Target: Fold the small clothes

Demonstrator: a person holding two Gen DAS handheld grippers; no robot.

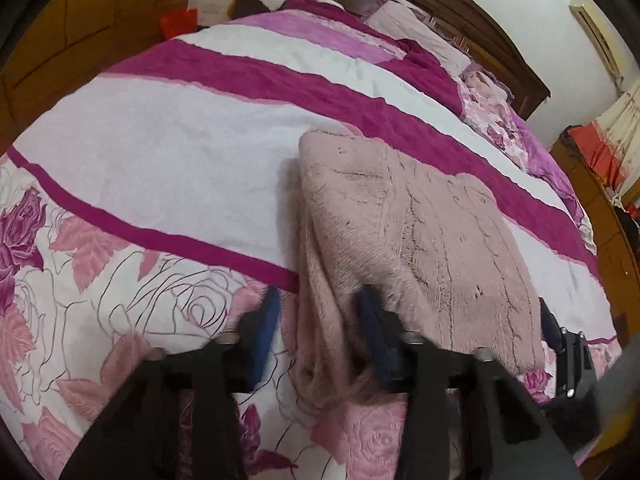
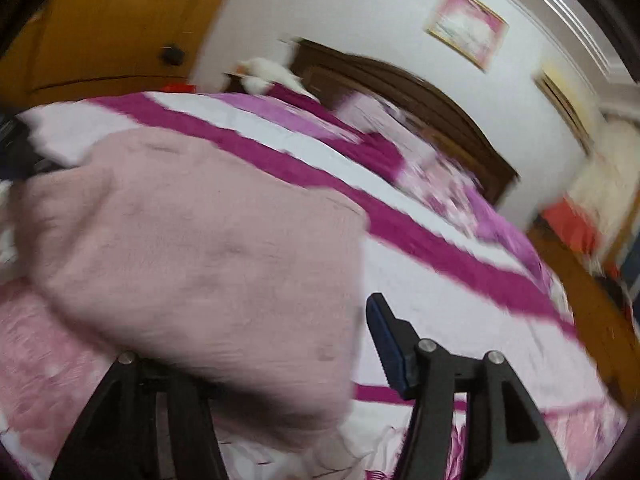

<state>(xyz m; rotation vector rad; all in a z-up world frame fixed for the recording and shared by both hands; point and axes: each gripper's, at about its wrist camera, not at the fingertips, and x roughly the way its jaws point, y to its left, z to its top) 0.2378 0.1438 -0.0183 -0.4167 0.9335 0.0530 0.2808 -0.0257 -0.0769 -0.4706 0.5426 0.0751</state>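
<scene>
A fuzzy pale pink garment (image 1: 408, 248) lies folded on the bed's quilt (image 1: 160, 152). My left gripper (image 1: 320, 336) is open, its two blue fingers straddling the garment's near left edge, which bunches between them. The other gripper (image 1: 568, 356) shows at the garment's right near corner. In the right wrist view the pink garment (image 2: 200, 248) fills the left and covers the left finger. My right gripper (image 2: 320, 344) is open; its right blue finger (image 2: 388, 344) stands clear of the cloth's right edge. This view is blurred.
The quilt has magenta and white stripes and a pink rose print near me. A dark wooden headboard (image 1: 460, 12) and pillows (image 1: 492, 112) are at the far end. Wooden wardrobe doors (image 1: 80, 32) stand to the left. Clothes hang at the right (image 1: 608, 140).
</scene>
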